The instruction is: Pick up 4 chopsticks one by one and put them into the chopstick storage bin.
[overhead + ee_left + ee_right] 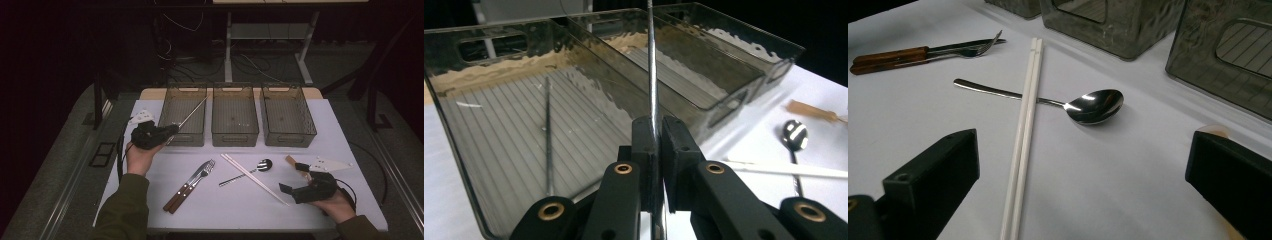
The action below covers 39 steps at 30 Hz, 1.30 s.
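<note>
Sorting step: left gripper (172, 131) clamped tight on thin silver metal chopstick (192, 114), rod slanting ahead over leftmost smoked-plastic bin (170, 106). Next: lower, release inside. Right gripper (295, 180) wide open, empty, white chopstick pair (1024, 130) between jaws.

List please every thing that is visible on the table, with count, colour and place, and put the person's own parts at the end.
Bins: three, smoky clear, side by side at the far edge.
Metal rod: one, silver, slanting over the left bin.
Knife and fork: one each, wooden handles, front left.
Chopsticks: one pair, white, lying across the spoon's handle.
Spoon: one, silver, centre.
Wooden piece: one, tan, beside the right claw.
Table: one, white.
Left claw: black, shut on the metal rod.
Right claw: black, open, resting front right.
</note>
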Motion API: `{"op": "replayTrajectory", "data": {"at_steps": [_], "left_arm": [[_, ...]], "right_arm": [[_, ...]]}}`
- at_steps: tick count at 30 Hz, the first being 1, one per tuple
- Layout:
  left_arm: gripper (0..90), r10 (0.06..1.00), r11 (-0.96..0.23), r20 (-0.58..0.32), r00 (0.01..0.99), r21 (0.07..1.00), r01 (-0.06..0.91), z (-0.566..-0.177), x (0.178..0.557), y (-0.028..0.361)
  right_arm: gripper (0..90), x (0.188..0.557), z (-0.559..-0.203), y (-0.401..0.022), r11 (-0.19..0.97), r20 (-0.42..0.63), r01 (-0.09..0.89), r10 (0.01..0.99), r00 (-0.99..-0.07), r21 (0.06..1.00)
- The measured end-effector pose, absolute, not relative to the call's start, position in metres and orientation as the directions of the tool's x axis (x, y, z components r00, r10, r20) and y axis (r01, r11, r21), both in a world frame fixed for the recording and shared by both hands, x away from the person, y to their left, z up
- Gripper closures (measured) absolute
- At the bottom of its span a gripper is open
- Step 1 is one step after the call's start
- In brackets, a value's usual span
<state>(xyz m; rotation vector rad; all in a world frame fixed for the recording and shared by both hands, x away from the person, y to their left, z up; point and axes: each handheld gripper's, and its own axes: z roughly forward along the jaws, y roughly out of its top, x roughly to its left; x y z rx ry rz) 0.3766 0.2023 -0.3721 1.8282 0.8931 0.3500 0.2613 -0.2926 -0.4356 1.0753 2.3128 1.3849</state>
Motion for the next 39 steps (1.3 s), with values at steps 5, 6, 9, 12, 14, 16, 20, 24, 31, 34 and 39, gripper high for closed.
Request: {"op": "replayTrajectory", "data": {"at_steps": [5,6,9,12,14,16,20,24,31,34,39], "left_arm": [[84.8,0.724,-0.19,-0.161,0.671,0.888,0.418,-0.364,0.392,0.202],[84.7,0.727,-0.192,-0.158,0.668,0.887,0.42,-0.363,0.395,0.202],[84.8,0.735,-0.197,-0.154,0.66,0.884,0.425,-0.361,0.405,0.201],[84.8,0.745,-0.204,-0.148,0.65,0.878,0.434,-0.36,0.414,0.199],[84.8,0.754,-0.203,-0.147,0.641,0.875,0.44,-0.36,0.421,0.199],[84.8,0.765,-0.195,-0.155,0.626,0.87,0.453,-0.362,0.427,0.198],[84.8,0.786,-0.187,-0.158,0.598,0.861,0.473,-0.366,0.438,0.198],[84.8,0.803,-0.173,-0.172,0.57,0.849,0.5,-0.372,0.448,0.198],[84.8,0.83,-0.177,-0.169,0.531,0.823,0.539,-0.381,0.458,0.194],[84.7,0.839,-0.189,-0.163,0.519,0.808,0.559,-0.386,0.461,0.192],[84.8,0.848,-0.208,-0.15,0.508,0.788,0.58,-0.392,0.465,0.186]], "right_arm": [[0.8,0.261,-0.435,-0.293,0.28,0.158,0.467,0.695,-0.702,0.839],[0.9,0.261,-0.435,-0.293,0.28,0.159,0.468,0.695,-0.701,0.838],[0.9,0.261,-0.435,-0.293,0.28,0.16,0.468,0.694,-0.701,0.838],[0.9,0.261,-0.435,-0.293,0.278,0.162,0.469,0.695,-0.701,0.838],[0.9,0.261,-0.435,-0.293,0.278,0.161,0.468,0.695,-0.701,0.839],[0.8,0.261,-0.435,-0.293,0.277,0.161,0.467,0.694,-0.701,0.839],[0.9,0.261,-0.435,-0.293,0.276,0.162,0.466,0.693,-0.702,0.841],[0.9,0.261,-0.435,-0.293,0.275,0.164,0.467,0.693,-0.702,0.84],[0.9,0.26,-0.435,-0.293,0.276,0.164,0.468,0.692,-0.703,0.84],[0.9,0.26,-0.435,-0.293,0.276,0.164,0.467,0.692,-0.703,0.84],[0.9,0.26,-0.435,-0.293,0.276,0.164,0.468,0.692,-0.703,0.84]]}}
